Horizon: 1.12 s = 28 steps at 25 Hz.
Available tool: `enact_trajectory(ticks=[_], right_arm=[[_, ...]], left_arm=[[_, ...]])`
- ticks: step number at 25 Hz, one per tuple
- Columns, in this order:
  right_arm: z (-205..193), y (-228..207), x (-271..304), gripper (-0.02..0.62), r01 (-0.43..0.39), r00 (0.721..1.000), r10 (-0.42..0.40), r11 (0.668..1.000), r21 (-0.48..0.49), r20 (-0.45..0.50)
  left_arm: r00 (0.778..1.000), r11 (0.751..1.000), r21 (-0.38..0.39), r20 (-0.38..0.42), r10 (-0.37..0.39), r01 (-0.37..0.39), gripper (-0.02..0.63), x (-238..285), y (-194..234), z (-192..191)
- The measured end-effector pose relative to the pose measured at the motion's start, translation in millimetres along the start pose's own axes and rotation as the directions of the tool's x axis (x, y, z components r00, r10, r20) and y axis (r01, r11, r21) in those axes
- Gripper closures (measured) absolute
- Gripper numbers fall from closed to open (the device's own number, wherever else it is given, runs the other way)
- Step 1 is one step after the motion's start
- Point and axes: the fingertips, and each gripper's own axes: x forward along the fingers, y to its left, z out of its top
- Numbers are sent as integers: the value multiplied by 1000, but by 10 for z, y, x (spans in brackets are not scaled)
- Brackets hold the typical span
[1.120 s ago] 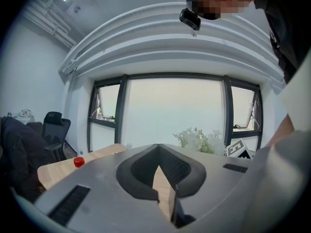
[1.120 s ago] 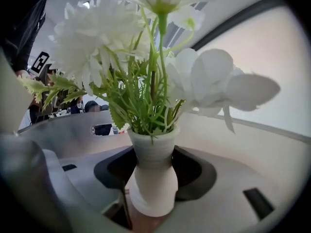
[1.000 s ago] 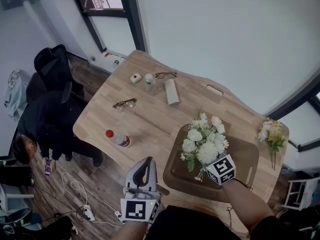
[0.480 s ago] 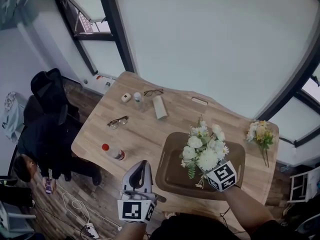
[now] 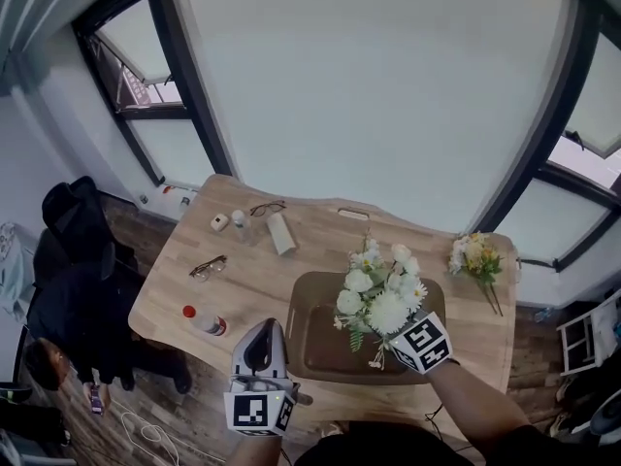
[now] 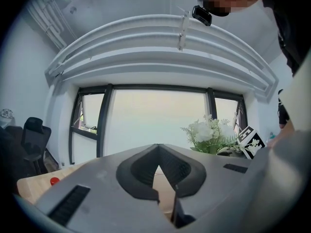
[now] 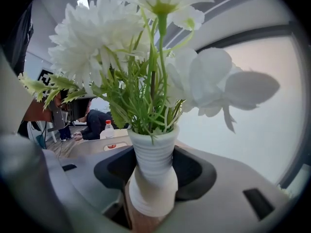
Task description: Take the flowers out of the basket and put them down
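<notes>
My right gripper (image 5: 398, 342) is shut on the white ribbed handle (image 7: 152, 176) of a white flower bouquet (image 5: 379, 297). It holds the bouquet upright over the brown basket (image 5: 309, 343) on the wooden table. In the right gripper view the blooms (image 7: 121, 42) fill the frame above the jaws. A second bouquet, of yellow flowers (image 5: 473, 255), lies on the table's far right corner. My left gripper (image 5: 260, 336) hovers shut and holding nothing near the table's front edge, left of the basket. In the left gripper view the white bouquet (image 6: 212, 133) shows at the right.
On the left half of the table stand a red-capped bottle (image 5: 205, 320), two pairs of glasses (image 5: 209, 268), a white case (image 5: 281, 233) and small items. A dark office chair (image 5: 76, 246) and a crouching person (image 5: 44, 357) are on the floor at the left.
The head view has pulled back and tilted up, showing more window. The right gripper still holds the white bouquet over the basket. The left gripper stays near the front edge.
</notes>
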Motion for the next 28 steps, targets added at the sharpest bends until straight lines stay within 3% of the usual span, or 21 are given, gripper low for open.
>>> enact_trajectory(ticks=[16,28], right_arm=[[157,-474,-795,345,148,988,-150,988,44,42],[365,-807,-1411,345,263,961,-266,964,48,71]], left_arm=[[988,989,16,54,-147,146,604,318,-573,249],[960,961,3,60,-275,275,604,574,-1059,215]])
